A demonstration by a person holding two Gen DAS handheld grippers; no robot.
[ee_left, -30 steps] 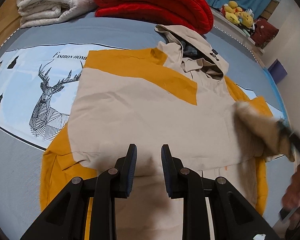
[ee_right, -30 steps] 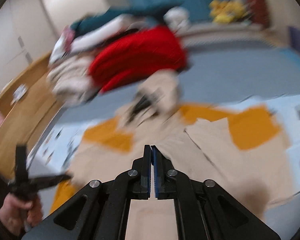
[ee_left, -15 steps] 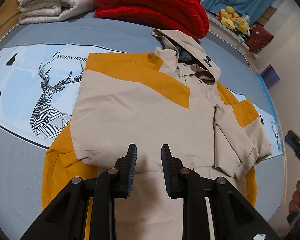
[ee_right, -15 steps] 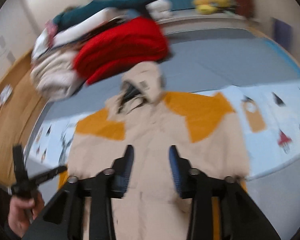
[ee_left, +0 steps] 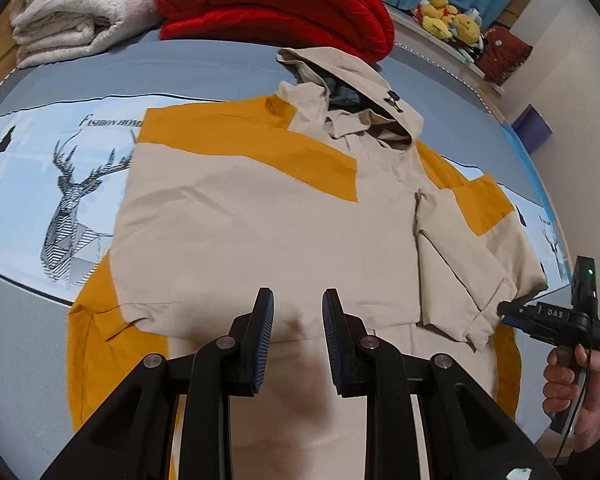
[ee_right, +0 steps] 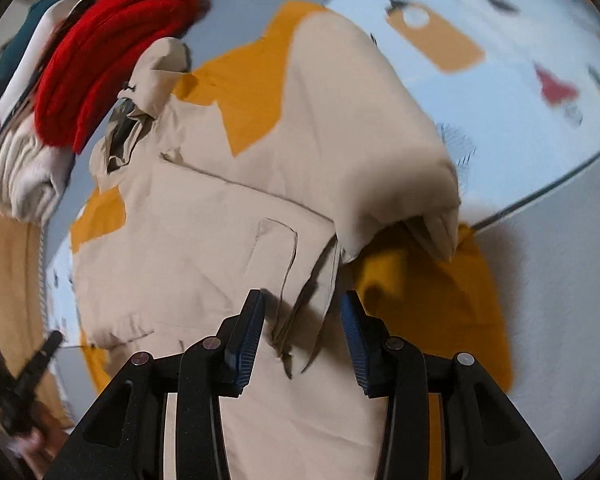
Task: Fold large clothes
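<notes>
The left gripper (ee_left: 296,332) points steeply down over the lower front of the beige-and-mustard hooded jacket (ee_left: 260,216), its blue pads (ee_left: 265,336) a narrow gap apart with nothing pinched between them. The jacket lies spread flat on a blue printed bedsheet (ee_left: 40,184), hood toward the far side, both sleeves folded in across the body. At the jacket's right edge the right gripper (ee_right: 302,334) tilts downward, jaws parted moderately; the folded sleeve cuff (ee_right: 308,296) sits loose between them, pads not pressing it. A person's hand (ee_left: 580,392) grips its handle. Beyond the hood sit a folded red blanket (ee_left: 276,4) and cream blankets (ee_left: 80,12), then yellow plush toys (ee_left: 448,20) on a ledge.
</notes>
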